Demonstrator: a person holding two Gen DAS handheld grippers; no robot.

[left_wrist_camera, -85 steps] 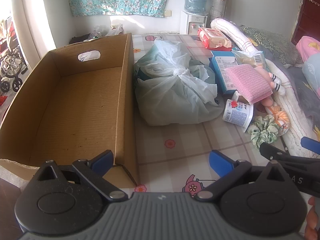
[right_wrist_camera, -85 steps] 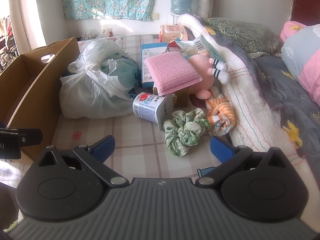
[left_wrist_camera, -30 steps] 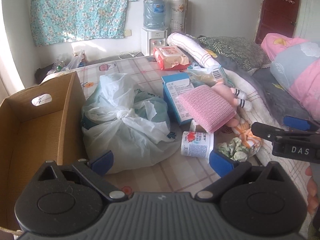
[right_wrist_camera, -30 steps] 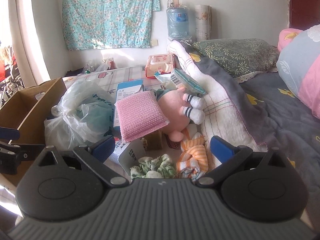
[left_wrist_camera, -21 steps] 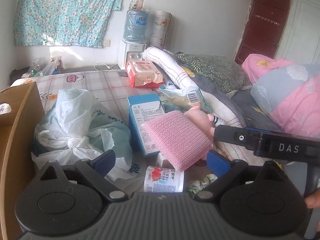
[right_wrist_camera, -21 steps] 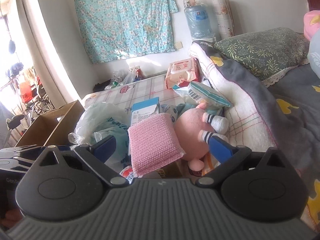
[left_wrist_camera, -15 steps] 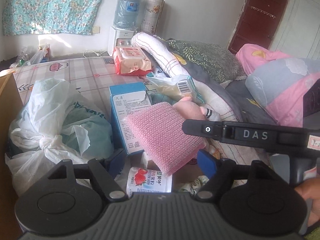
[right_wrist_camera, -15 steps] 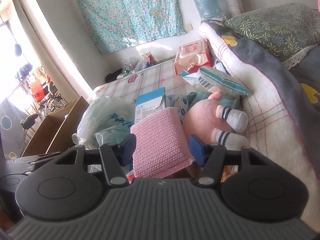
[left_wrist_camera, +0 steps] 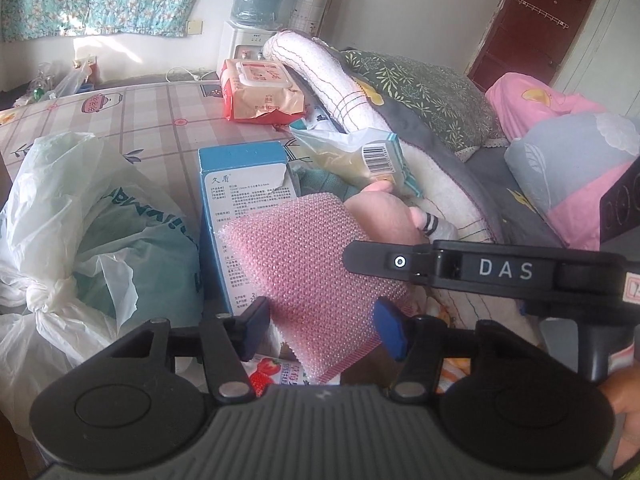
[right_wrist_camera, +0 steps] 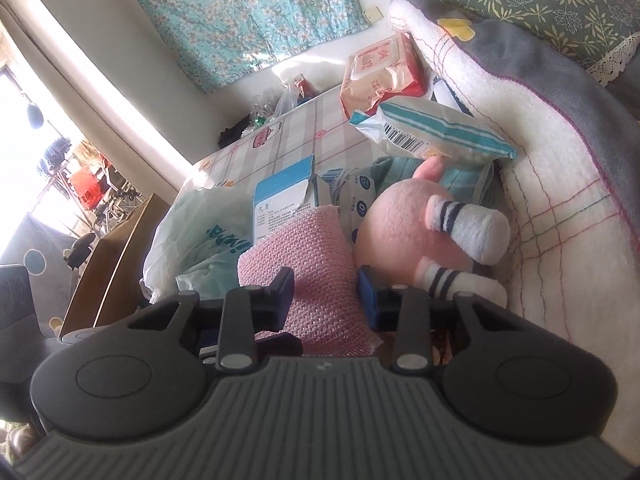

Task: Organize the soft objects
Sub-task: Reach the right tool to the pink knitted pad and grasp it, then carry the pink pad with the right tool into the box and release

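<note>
Pink knitted pad (left_wrist_camera: 304,264) lies propped on the blue box (left_wrist_camera: 244,200), beside the plush pig (right_wrist_camera: 404,236); a second ago I held both grippers wide and short of it; now I have the left gripper (left_wrist_camera: 320,322) and right gripper (right_wrist_camera: 326,294) astride it, jaws closing, pads nearing the knit, grip not yet firm; beyond, the tied plastic bag (left_wrist_camera: 92,232) and cardboard box (right_wrist_camera: 108,272), my judged destination.
</note>
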